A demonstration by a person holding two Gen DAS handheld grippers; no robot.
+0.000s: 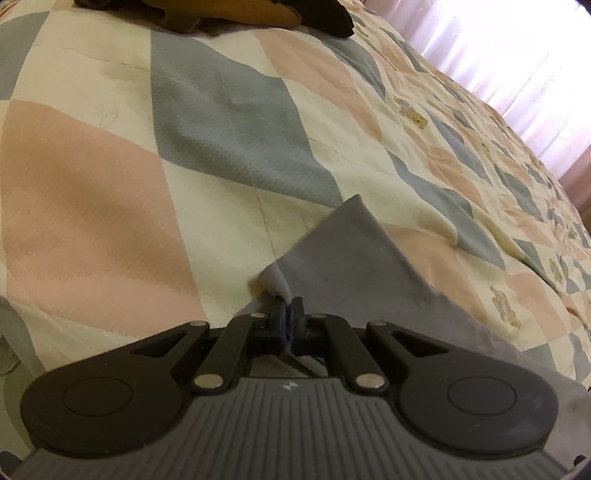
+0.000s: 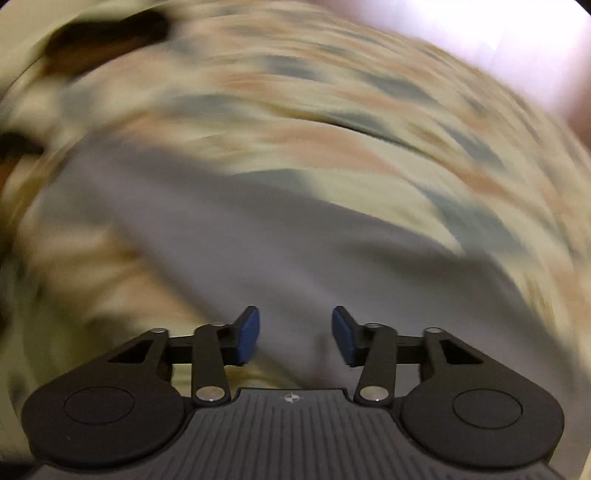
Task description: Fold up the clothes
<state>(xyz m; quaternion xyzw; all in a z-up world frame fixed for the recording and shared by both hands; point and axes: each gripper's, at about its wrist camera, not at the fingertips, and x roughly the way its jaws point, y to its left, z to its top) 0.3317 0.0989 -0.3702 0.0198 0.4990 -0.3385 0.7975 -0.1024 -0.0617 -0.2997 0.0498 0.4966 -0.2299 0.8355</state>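
We saw our left gripper (image 1: 287, 303) pinching a grey garment's (image 1: 343, 251) edge on the patchwork bed (image 1: 92, 177) — right gripper (image 2: 295, 334) wide, empty, blurred — likely mid-fold, needing a second grasp.

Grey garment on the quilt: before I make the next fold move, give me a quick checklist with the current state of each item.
1. Left hand-held gripper has a grip on the grey garment: ok, its fingers are shut on a pinched corner.
2. Right hand-held gripper is ready to grasp: ok, open with nothing between the blue pads.
3. Right hand-held gripper is over the garment: ok, grey cloth fills the view ahead of it.
4. Right wrist view is sharp enough to pick an edge: not ok, heavy motion blur.
5. Garment lies flat: cannot tell, only part shows.
6. Dark clothes pile is apart from the garment: ok, far up the quilt.
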